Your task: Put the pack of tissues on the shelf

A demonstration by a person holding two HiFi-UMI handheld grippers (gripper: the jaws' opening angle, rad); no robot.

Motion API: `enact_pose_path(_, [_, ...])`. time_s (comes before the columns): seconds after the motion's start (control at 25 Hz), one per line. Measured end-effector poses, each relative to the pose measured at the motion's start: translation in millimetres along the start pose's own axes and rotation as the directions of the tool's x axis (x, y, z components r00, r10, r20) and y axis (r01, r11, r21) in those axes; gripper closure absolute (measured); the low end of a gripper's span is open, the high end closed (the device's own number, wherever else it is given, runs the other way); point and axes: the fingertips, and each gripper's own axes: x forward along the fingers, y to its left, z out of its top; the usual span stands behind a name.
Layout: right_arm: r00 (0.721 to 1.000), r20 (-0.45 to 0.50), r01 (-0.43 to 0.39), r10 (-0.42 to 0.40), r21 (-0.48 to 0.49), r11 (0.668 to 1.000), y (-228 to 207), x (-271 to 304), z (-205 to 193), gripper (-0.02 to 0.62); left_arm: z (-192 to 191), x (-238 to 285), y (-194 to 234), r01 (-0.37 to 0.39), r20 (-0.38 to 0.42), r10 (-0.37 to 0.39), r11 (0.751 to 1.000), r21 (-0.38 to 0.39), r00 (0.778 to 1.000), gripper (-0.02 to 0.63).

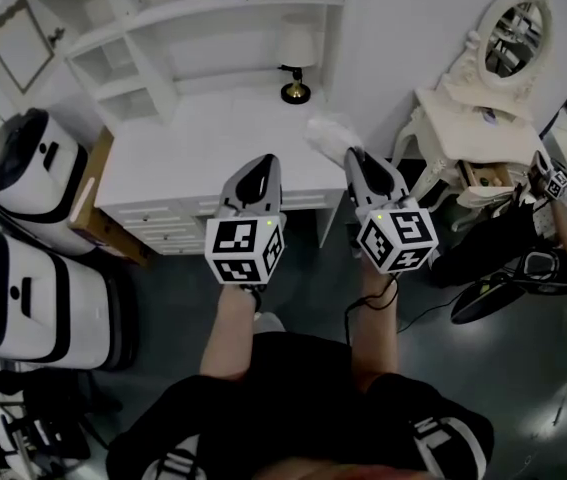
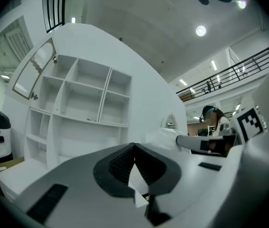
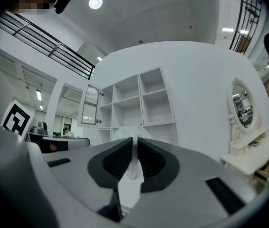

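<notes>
**Right gripper**: the jaws are pressed almost together and pinch a thin fold of the soft, white, film-wrapped pack of tissues. In the right gripper view, the pack of tissues runs down between the ribbed black pads. The pack hangs over the far right part of the white desk, close to the wall. It is apart from the white open-compartment shelf unit, which stands on the far left of the desk.

**Left gripper**: the jaws are pressed together with nothing between them. It hovers just left of the pack.

**Handling (judgement):**
- The pack is probably light and compressible, not fragile.
- The film is smooth and likely slippery.
- A hold on a wrapper fold alone lets the pack swing, and the film may slide out or stretch.
- A hold across the narrow body of the pack would be firmer.
- The head view shows the pack only as a pale blur, so the pinched part may be an end seam or a loose corner.
- Release it only once a shelf board supports its underside.
</notes>
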Motion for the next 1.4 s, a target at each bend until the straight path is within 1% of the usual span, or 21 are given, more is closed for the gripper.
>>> enact_pose_path(0.2, [1.000,-0.021,-0.021,0.021,0.025,0.999,0,3,-4,0.549,-1,-1,1,-0.018,-0.019,0.018,1.000,-0.012,1.000,0.595])
enact_pose_path(0.4, [0.997,-0.068,-0.035,0.039,0.054,0.998,5,21,-31,0.549,-20,4,20,-0.041,-0.066,0.040,0.999,-0.015,0.997,0.595])
enact_pose_path(0.56, [0.996,-0.075,-0.049,0.055,0.071,0.996,8,36,-36,0.549,-24,10,32,-0.055,-0.084,0.053,0.998,-0.020,0.995,0.595])
enact_pose_path(0.68, [0.995,-0.075,-0.055,0.061,0.081,0.995,9,50,-37,0.549,-25,20,40,-0.050,-0.094,0.048,0.999,-0.020,0.994,0.595])
enact_pose_path(0.84, [0.993,-0.101,-0.051,0.060,0.092,0.994,6,68,-53,0.549,-37,33,51,-0.047,-0.116,0.042,0.998,-0.036,0.992,0.595])
enact_pose_path(0.96, [0.990,-0.123,-0.058,0.067,0.077,0.995,6,88,-63,0.549,-48,50,64,-0.028,-0.141,0.023,0.999,-0.033,0.990,0.595])
enact_pose_path(1.04, [0.988,-0.136,-0.065,0.072,0.056,0.996,1,104,-62,0.549,-49,66,73,-0.027,-0.134,0.020,0.998,-0.050,0.991,0.595])
enact_pose_path(1.12, [0.991,-0.126,-0.046,0.054,0.063,0.997,-10,118,-60,0.549,-50,84,81,-0.029,-0.134,0.020,0.997,-0.069,0.991,0.595])
enact_pose_path(1.2, [0.991,-0.131,-0.025,0.035,0.075,0.997,-20,132,-63,0.549,-55,99,86,-0.023,-0.151,0.011,0.997,-0.079,0.989,0.595])
enact_pose_path(1.4, [0.990,-0.133,-0.033,0.045,0.088,0.996,-26,171,-65,0.549,-49,128,107,-0.024,-0.152,0.013,0.997,-0.075,0.988,0.595])
